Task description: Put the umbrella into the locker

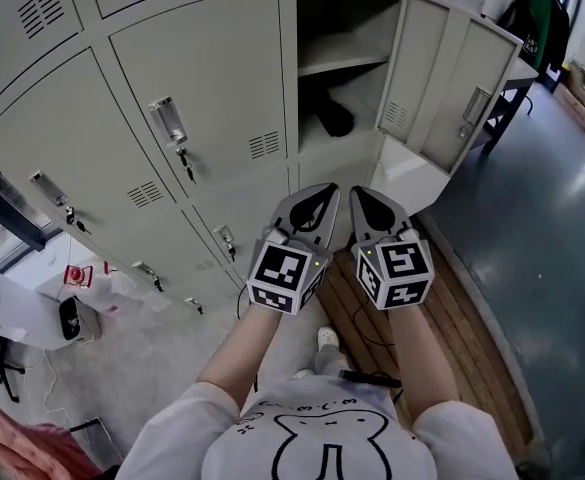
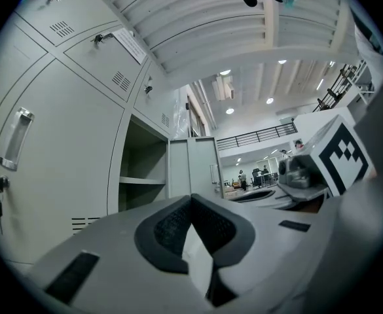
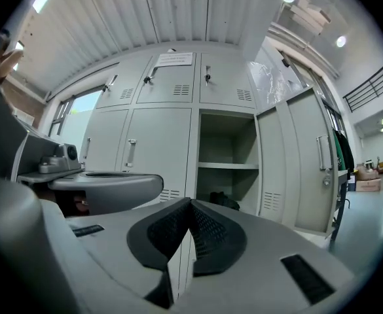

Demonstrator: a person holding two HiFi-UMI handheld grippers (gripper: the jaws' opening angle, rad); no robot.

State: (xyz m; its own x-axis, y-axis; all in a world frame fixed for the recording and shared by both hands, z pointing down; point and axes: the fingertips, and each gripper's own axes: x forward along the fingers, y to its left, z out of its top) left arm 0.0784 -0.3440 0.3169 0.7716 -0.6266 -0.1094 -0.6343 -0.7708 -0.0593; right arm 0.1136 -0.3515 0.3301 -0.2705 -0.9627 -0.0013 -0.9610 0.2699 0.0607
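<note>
Locker (image 1: pixel 342 65) with umbrella (image 1: pixel 334 118), head view

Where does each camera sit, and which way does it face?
Head view: on the head, facing steeply down at the open locker; forearms, shirt, left gripper, right gripper show.
Left gripper view: on the left gripper, facing along its shut jaws at the lockers; right gripper's marker cube shows.
Right gripper view: on the right gripper, facing the open locker with a dark object inside; left gripper shows.
Shared: all three see the open locker.
</note>
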